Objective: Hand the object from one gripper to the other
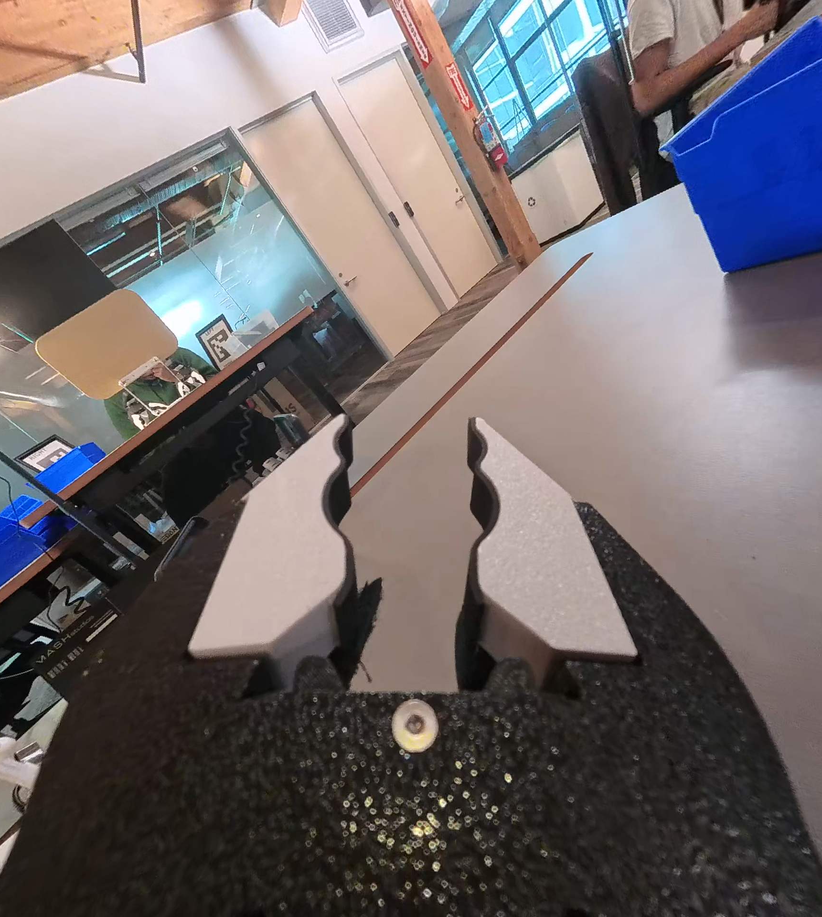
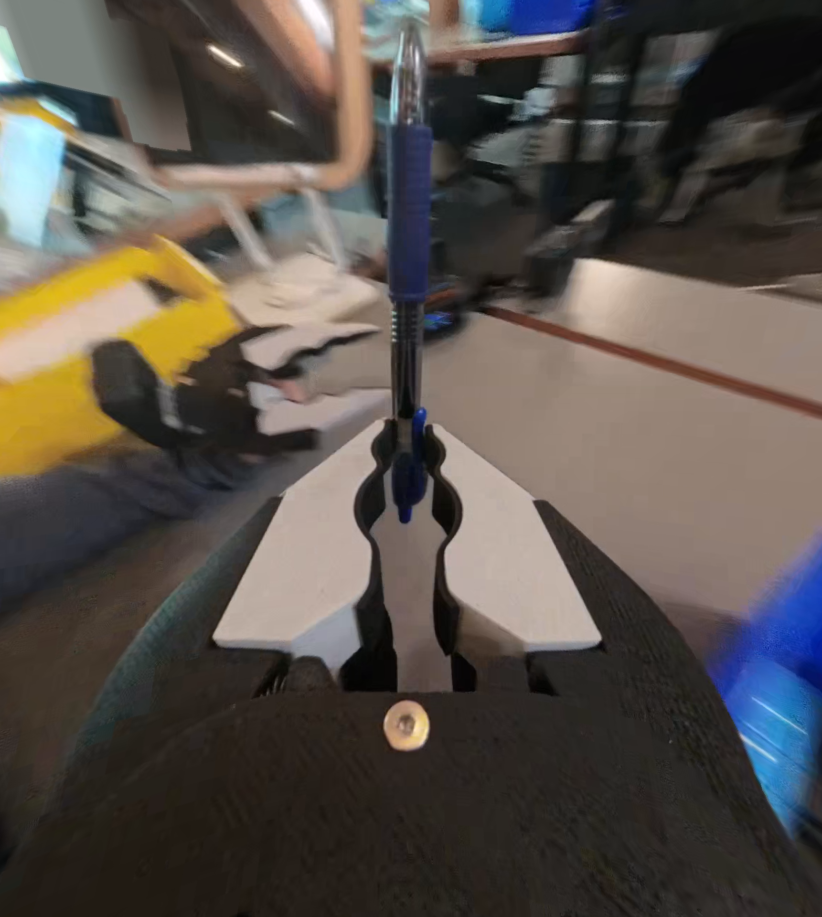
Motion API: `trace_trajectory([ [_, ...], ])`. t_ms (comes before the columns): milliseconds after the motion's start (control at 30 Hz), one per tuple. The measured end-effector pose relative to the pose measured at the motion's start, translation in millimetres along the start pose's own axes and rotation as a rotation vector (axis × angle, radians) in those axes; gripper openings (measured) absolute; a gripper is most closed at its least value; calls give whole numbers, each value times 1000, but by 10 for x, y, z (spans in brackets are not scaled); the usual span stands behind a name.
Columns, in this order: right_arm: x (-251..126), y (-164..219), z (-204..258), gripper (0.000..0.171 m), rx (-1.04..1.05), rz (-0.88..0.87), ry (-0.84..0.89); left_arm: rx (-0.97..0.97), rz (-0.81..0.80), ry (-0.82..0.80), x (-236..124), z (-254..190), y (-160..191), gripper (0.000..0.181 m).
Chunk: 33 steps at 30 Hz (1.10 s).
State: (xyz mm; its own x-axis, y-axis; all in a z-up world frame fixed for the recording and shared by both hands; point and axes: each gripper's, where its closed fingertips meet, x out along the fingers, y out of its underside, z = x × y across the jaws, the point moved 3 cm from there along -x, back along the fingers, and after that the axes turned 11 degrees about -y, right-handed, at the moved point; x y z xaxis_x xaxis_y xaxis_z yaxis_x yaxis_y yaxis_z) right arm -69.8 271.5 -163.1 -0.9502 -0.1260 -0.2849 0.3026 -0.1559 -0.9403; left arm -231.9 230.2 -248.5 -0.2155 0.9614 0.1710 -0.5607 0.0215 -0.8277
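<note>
while left tool (image 1: 409, 436) gapes empty, right tool (image 2: 406, 431) pinches pen (image 2: 409, 208).

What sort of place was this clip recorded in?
Probably a shared office or lab workspace: long grey tables, a glass-walled meeting room, and blue storage bins on the tabletop.

Ahead of the left gripper (image 1: 409, 431) a bare stretch of grey table (image 1: 647, 446) is seen, bounded on the right by a blue bin (image 1: 786, 163). Nothing is held in the gap between its spread fingers. The right view is blurred; a yellow object (image 2: 76, 347) is seen at the left.
</note>
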Motion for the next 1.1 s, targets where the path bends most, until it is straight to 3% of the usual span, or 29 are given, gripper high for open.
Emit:
trace_trajectory([
  [67,-483,-53,-182,10,-67,92,256,4,-3,8,0,-14,-4,42],
  [167,-1254,101,-510,10,4,207,614,12,-10,13,1,-26,-11,40],
  [267,-1721,460,-690,11,154,284,777,11,-12,23,6,-39,-13,37],
  [367,-1909,823,-775,11,237,398,856,7,-15,26,5,-40,-17,37],
  [500,-1873,1058,-811,12,273,461,848,5,-14,31,8,-45,-14,36],
  [600,-1868,1029,-808,27,235,489,900,7,-14,35,9,-50,-13,35],
  [700,-1548,569,-646,37,48,309,844,11,-13,36,10,-54,-11,34],
  [833,-727,-53,-289,40,-341,-7,685,5,-18,34,3,-47,-22,34],
  [1000,274,-96,-266,58,-460,-340,597,-12,-20,33,3,-29,-18,35],
  [1100,661,23,-402,69,-540,-395,637,-4,-34,4,11,8,-23,46],
])
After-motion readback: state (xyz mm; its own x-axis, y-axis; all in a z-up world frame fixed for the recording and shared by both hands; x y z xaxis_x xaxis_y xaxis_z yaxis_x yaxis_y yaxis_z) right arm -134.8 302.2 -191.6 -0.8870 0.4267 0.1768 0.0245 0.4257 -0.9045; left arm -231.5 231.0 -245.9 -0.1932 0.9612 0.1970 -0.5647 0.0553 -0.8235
